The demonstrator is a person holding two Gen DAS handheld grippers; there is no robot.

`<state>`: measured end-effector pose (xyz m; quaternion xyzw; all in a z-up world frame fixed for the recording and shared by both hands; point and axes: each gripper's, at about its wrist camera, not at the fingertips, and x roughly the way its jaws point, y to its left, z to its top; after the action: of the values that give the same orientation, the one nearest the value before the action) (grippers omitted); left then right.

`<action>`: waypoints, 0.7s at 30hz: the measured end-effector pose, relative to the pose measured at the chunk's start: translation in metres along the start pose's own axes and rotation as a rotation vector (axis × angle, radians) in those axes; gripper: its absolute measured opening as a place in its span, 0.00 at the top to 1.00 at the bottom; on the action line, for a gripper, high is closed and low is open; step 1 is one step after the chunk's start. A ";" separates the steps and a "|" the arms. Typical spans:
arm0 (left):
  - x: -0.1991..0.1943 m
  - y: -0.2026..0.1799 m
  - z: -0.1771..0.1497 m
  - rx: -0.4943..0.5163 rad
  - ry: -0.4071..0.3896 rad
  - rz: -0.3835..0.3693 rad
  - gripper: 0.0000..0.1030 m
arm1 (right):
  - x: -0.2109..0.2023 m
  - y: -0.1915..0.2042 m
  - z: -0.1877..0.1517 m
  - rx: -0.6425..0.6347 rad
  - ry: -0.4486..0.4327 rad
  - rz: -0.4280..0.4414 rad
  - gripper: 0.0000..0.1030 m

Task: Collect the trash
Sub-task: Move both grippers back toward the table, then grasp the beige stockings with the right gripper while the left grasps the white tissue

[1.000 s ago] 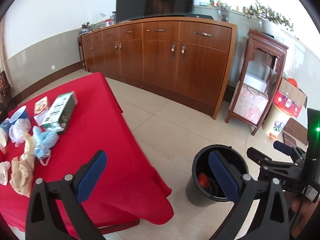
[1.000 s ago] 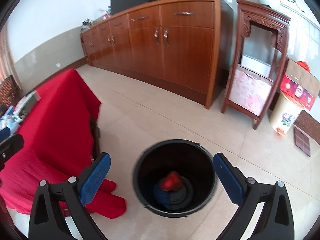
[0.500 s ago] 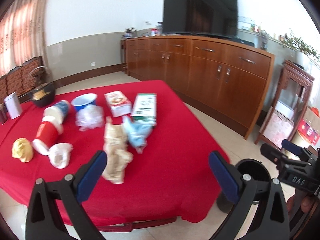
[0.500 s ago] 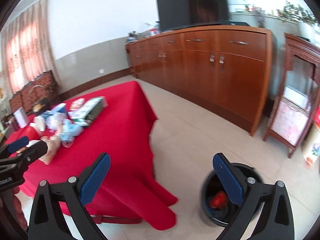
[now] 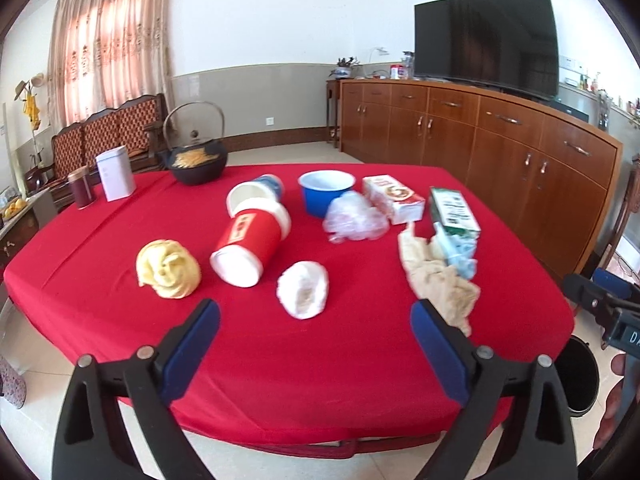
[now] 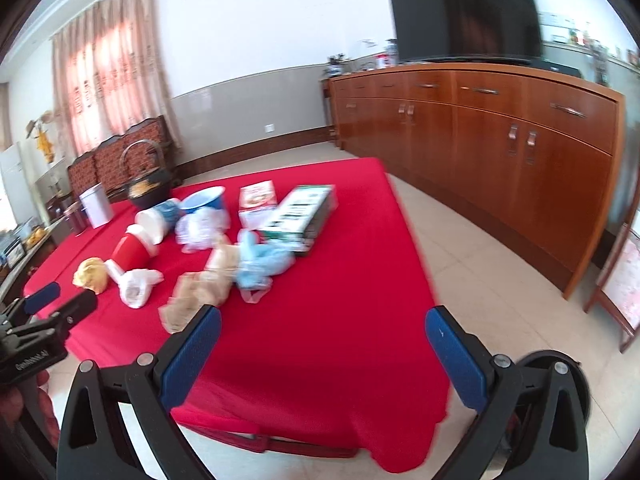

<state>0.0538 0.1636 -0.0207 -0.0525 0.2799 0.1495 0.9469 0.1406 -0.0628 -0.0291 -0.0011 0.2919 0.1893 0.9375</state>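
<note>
Trash lies on the red-clothed table point(image 5: 360, 360): a yellow crumpled wad point(image 5: 168, 269), a tipped red cup point(image 5: 248, 244), a white wad point(image 5: 304, 294), clear plastic point(image 5: 354, 218), a beige bag point(image 5: 440, 280), a light blue bag point(image 5: 460, 252), a blue bowl point(image 5: 326, 192) and two cartons point(image 5: 454, 210). My left gripper point(image 5: 314, 332) hovers over the near table edge facing the white wad, its jaws closing slightly with nothing between them. My right gripper point(image 6: 324, 328) is open and empty over the table's right corner. The black bin point(image 6: 582, 392) stands on the floor behind its right finger.
At the table's far side stand a black kettle point(image 5: 196, 158), a white tin point(image 5: 116, 174) and a dark red canister point(image 5: 82, 188). A long wooden sideboard point(image 5: 500, 140) with a TV runs along the right wall. A bench stands under the curtains.
Both views have swung left, away from the bin and floor and onto the table with its trash. The left jaws stand slightly narrower. Neither gripper has taken anything.
</note>
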 end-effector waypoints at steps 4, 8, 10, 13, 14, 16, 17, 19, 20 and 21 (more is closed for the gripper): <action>0.005 0.019 -0.006 0.002 0.018 0.016 0.14 | 0.018 0.038 0.003 -0.030 0.016 0.052 0.07; 0.015 0.034 -0.011 0.002 0.037 0.015 0.18 | 0.040 0.069 0.000 -0.051 0.052 0.100 0.13; 0.021 0.039 -0.011 -0.001 0.045 0.003 0.21 | 0.049 0.080 -0.002 -0.063 0.072 0.117 0.16; 0.032 0.042 -0.008 -0.004 0.054 -0.023 0.24 | 0.065 0.092 -0.005 -0.077 0.110 0.145 0.26; 0.035 0.042 -0.007 -0.003 0.056 -0.030 0.24 | 0.074 0.097 -0.007 -0.090 0.130 0.146 0.32; 0.042 0.040 -0.005 -0.003 0.062 -0.047 0.25 | 0.090 0.101 -0.008 -0.095 0.164 0.152 0.42; 0.047 0.039 -0.004 -0.006 0.068 -0.060 0.26 | 0.100 0.102 -0.009 -0.092 0.185 0.158 0.53; 0.054 0.037 -0.004 -0.007 0.076 -0.073 0.29 | 0.113 0.101 -0.009 -0.090 0.217 0.170 0.72; 0.059 0.035 -0.003 -0.006 0.080 -0.080 0.30 | 0.118 0.101 -0.008 -0.089 0.223 0.177 0.79; 0.063 0.034 -0.002 -0.006 0.083 -0.085 0.33 | 0.120 0.100 -0.007 -0.091 0.220 0.180 0.80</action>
<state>0.0927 0.2111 -0.0576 -0.0734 0.3159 0.1078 0.9398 0.1920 0.0720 -0.0895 -0.0381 0.3830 0.2842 0.8781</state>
